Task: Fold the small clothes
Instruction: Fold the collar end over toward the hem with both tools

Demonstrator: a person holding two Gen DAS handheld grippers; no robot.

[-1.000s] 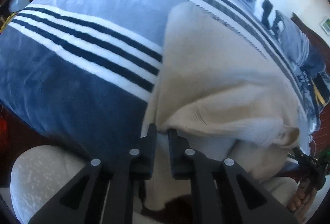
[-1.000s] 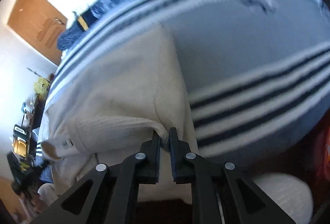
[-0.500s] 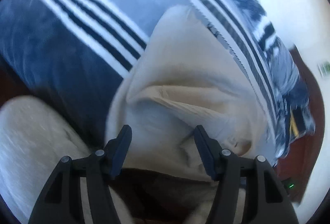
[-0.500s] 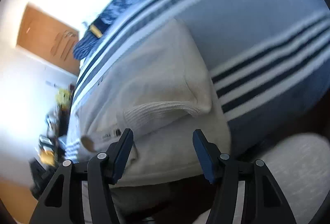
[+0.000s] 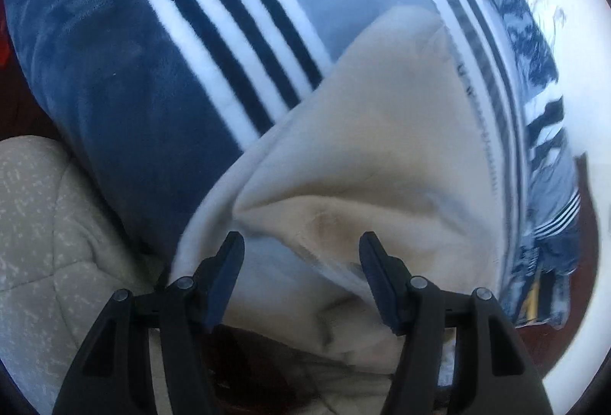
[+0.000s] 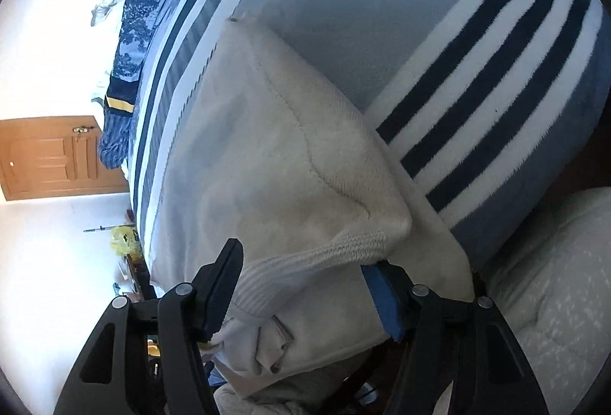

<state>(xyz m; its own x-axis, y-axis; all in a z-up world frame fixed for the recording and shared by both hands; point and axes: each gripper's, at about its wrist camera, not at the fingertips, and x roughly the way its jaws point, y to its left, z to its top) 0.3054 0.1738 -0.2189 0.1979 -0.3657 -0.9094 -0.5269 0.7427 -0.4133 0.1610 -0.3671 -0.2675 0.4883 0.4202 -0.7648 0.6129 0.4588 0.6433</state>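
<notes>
- A bed carries everything, covered by a plush blue blanket (image 5: 126, 79) with dark navy and white stripes.
- A cream garment (image 6: 290, 163), folded over itself, lies directly on the blanket.
- Its near edge hangs over the bed's side.

A second ago both sets of jaws were pinched shut on the cream garment (image 5: 382, 132); now neither grips it. The left gripper (image 5: 301, 243) stands well apart over a folded corner, its jaws closing slightly without pressing cloth. The right gripper (image 6: 301, 251) stands wide, the ribbed hem (image 6: 317, 258) lying loose between its jaws. Both views are rolled, the striped blanket (image 5: 160, 52) running diagonally.
</notes>
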